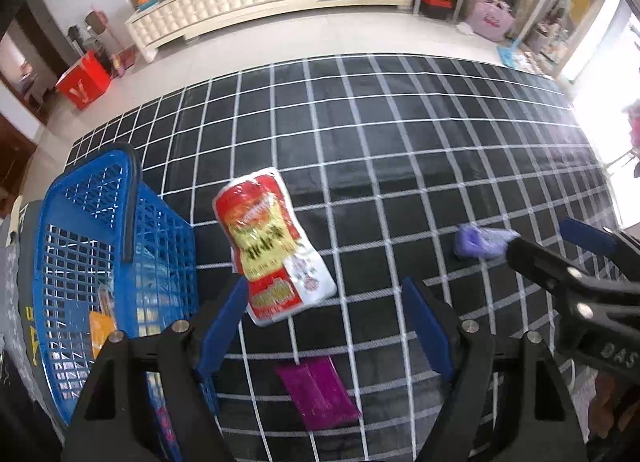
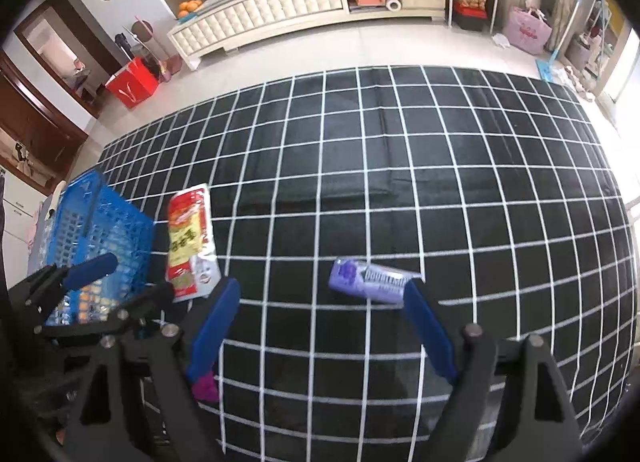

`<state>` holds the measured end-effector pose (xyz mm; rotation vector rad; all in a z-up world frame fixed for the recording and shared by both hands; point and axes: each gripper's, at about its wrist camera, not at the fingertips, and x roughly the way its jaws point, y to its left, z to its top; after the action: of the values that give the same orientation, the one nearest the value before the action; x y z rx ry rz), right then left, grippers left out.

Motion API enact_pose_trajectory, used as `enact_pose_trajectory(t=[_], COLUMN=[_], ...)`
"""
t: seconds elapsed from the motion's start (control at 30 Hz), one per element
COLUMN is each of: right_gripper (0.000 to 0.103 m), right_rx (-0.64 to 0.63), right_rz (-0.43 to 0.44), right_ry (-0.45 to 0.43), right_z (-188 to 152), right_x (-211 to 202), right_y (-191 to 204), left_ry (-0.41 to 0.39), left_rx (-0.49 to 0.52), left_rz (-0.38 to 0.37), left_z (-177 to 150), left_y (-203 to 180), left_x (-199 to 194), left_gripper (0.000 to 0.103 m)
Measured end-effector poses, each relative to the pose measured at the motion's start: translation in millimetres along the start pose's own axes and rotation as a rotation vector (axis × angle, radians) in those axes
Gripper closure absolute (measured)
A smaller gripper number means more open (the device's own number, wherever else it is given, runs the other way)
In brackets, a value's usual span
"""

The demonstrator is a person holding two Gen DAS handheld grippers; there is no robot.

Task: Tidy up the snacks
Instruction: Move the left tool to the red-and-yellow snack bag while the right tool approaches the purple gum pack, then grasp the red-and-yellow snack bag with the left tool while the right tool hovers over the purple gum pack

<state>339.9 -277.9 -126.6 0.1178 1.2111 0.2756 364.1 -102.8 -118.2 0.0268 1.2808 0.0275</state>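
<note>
A red, yellow and white snack bag [image 1: 272, 246] lies on the black checked cloth [image 1: 400, 149], just beyond my open left gripper [image 1: 326, 290], whose fingers hold nothing. A magenta packet [image 1: 318, 392] lies flat below and between those fingers. A blue plastic basket [image 1: 100, 262] with some snacks inside stands at the left. A lilac packet [image 2: 370, 282] lies ahead of my open right gripper [image 2: 322, 294], close to its right fingertip [image 2: 416, 290]. The right wrist view also shows the snack bag [image 2: 190, 242], the basket [image 2: 100, 229] and the left gripper [image 2: 94, 268] at the left.
The cloth [image 2: 400, 181] covers a wide stretch of floor and is bare beyond the packets. Past it are pale tiles, a long cream cabinet [image 1: 240, 1], a red box [image 1: 84, 81] at the left and a pink bag [image 2: 526, 31] at the right.
</note>
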Motion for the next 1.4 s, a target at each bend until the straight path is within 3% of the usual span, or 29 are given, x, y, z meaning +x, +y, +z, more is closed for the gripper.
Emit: enact_pose_trajectory(t=[0.23, 0.43, 0.6, 0.77, 0.93, 1.1, 1.17, 1.23, 1.27, 1.4], right_gripper=[0.015, 0.015, 0.015, 0.015, 0.015, 0.015, 0.015, 0.015, 0.015, 0.015], right_rx=[-0.046, -0.033, -0.026, -0.013, -0.016, -0.023, -0.023, -0.026, -0.025, -0.003], right_rz=[0.014, 0.013, 0.018, 0.037, 0.050, 0.046, 0.048, 0.049, 0.051, 0.085], right_ry=[0.035, 0.059, 0.067, 0.080, 0.085, 0.076, 0.077, 0.077, 0.076, 0.078], right_z=[12.0, 22.8, 27.4, 27.9, 25.1, 22.5, 21.8, 20.9, 20.4, 14.1], right_x=[42.1, 69.5, 77.8, 82.3, 81.3, 76.9, 74.4, 72.4, 71.3, 66.3], right_y=[2.5, -2.3, -4.4, -6.5, -9.6, -13.7, -15.6, -15.1, -14.2, -13.2], left_ry=[0.064, 0.080, 0.051, 0.098, 0.094, 0.119, 0.100, 0.081, 0.078, 0.083], left_rx=[-0.107, -0.144, -0.158, -0.172, -0.180, -0.258, -0.261, -0.228, -0.210, -0.143], left_rz=[0.062, 0.027, 0.038, 0.042, 0.113, 0.062, 0.051, 0.055, 0.056, 0.057], left_z=[14.8, 26.2, 32.3, 28.4, 24.0, 21.9, 19.7, 15.8, 12.1, 8.5], left_y=[17.5, 21.9, 30.9, 41.6, 50.3, 61.6, 62.1, 57.7, 54.5, 40.5], left_x=[54.3, 73.1, 79.2, 95.1, 107.1, 123.5, 123.1, 120.7, 117.8, 115.3], left_gripper=[0.026, 0.026, 0.026, 0.026, 0.026, 0.026, 0.031, 0.049, 0.053, 0.060])
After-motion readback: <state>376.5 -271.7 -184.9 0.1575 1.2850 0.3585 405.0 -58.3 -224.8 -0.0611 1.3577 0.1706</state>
